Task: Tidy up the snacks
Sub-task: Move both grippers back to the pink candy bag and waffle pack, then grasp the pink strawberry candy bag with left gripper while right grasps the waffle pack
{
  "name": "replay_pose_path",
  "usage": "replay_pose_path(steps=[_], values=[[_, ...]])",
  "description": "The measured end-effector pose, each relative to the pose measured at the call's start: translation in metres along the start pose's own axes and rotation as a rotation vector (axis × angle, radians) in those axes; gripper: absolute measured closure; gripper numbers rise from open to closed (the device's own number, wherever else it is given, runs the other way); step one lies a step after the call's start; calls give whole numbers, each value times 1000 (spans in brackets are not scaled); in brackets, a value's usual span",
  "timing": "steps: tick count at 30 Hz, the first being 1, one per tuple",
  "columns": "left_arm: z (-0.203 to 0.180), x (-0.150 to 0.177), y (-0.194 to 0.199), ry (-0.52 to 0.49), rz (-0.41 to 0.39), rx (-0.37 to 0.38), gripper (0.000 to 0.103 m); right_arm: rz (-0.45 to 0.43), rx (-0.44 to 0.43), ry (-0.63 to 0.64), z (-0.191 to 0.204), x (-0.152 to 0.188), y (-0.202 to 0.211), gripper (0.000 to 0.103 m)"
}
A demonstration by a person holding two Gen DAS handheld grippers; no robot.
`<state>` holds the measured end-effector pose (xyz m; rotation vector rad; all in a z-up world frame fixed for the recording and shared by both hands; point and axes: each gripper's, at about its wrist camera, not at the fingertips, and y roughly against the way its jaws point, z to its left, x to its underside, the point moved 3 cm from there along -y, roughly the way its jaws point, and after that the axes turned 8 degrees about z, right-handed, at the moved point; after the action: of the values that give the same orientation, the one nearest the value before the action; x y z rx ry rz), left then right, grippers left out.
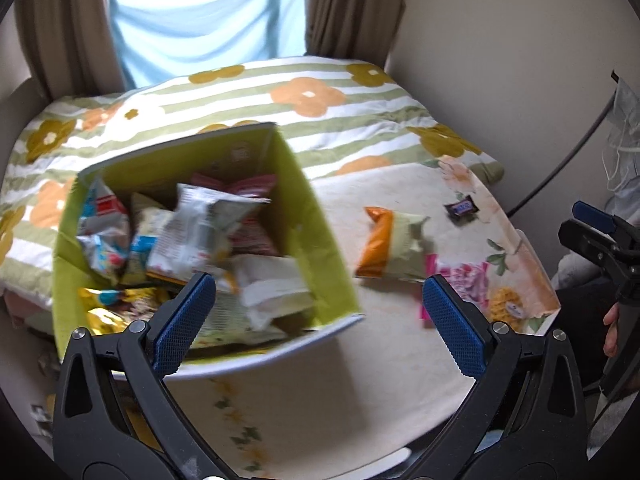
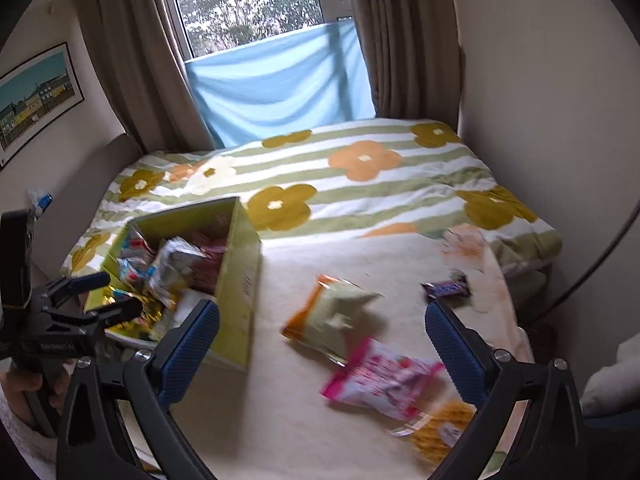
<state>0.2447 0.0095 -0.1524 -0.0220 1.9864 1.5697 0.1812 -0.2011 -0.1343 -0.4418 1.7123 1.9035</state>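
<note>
Left gripper jaws open, empty, over box | right gripper jaws open, empty | pink packet lay on bed beside orange bag | light, crinkly, slippery; probably best pinched at sealed edge

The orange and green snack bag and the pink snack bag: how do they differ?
The orange and green snack bag looks puffy; the pink snack bag lies flatter. The orange and green snack bag lies farther from the camera, the pink snack bag nearer, with one end under it. Both lie on the cream cloth, outside the green box.
</note>
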Motion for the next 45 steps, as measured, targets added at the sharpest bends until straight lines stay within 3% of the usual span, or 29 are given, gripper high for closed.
replay_pose_path(steps=[4, 10, 15, 22, 34, 41, 45], values=[[-45, 7, -17, 0, 43, 45, 0, 31, 21, 43, -33, 22, 9, 1], [-107, 17, -49, -6, 107, 81, 0, 87, -21, 95, -73, 51, 7, 1], [-145, 21, -90, -12, 192, 118, 0, 160, -55, 130, -103, 71, -12, 1], [-186, 29, -156, -29, 312, 111, 0, 226, -62, 211, -126, 100, -44, 1], [-200, 36, -227, -18, 424, 78, 0, 314, -106, 278, -126, 132, -93, 1], [-192, 33, -241, 2, 413, 66, 0, 330, -120, 328, -120, 139, -111, 1], [-194, 33, -245, -50, 410, 30, 0, 335, -119, 353, -117, 140, -117, 1]])
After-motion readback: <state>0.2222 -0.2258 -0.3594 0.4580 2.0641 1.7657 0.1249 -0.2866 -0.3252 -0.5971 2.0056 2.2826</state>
